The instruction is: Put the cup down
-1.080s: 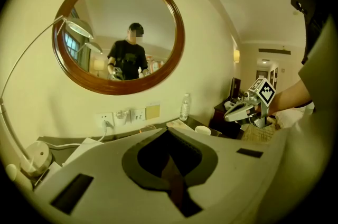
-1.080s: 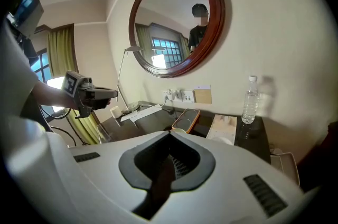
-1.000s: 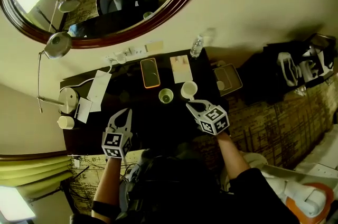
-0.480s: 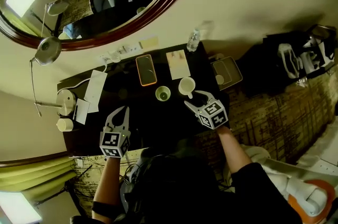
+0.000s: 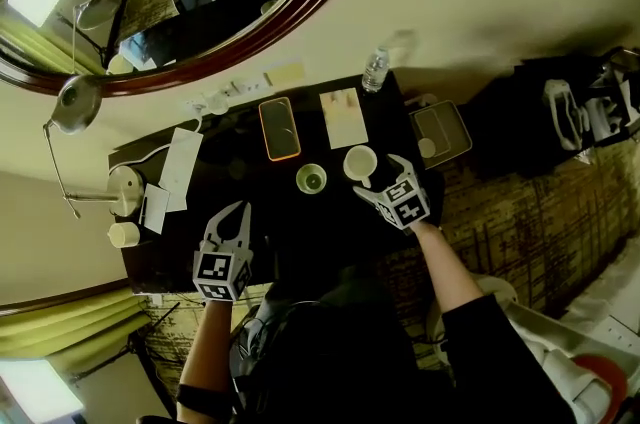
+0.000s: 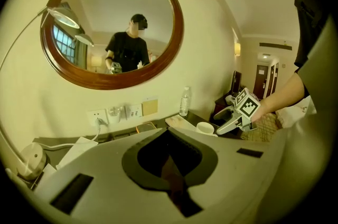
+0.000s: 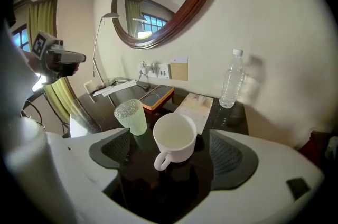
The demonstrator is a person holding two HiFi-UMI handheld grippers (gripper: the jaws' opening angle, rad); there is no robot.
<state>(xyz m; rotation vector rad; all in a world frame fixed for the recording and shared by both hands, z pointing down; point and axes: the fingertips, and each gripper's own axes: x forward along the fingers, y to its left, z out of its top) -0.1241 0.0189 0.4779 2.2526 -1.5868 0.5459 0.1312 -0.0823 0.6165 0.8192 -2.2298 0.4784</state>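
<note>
Standing upright on dark glossy counter [image 7: 158,186]: white ceramic cup [image 7: 174,138], between right gripper [image 5: 381,178] jaws, opening, pads clear. Left gripper [image 5: 236,212] jaws closed, empty. Risk on pull-back: catching handle, tipping cup into green textured glass [image 7: 131,116] just beside.

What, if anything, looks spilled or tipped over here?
Nothing stands out. The white cup stands upright on the dark table between the right tongs, whose jaws are opening. The green glass beside it is upright too. No spill shows.

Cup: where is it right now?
In the right gripper view the cup stands on the table between the opening jaws of the right gripper, touching neither, a green glass just beyond it on the left.
</note>
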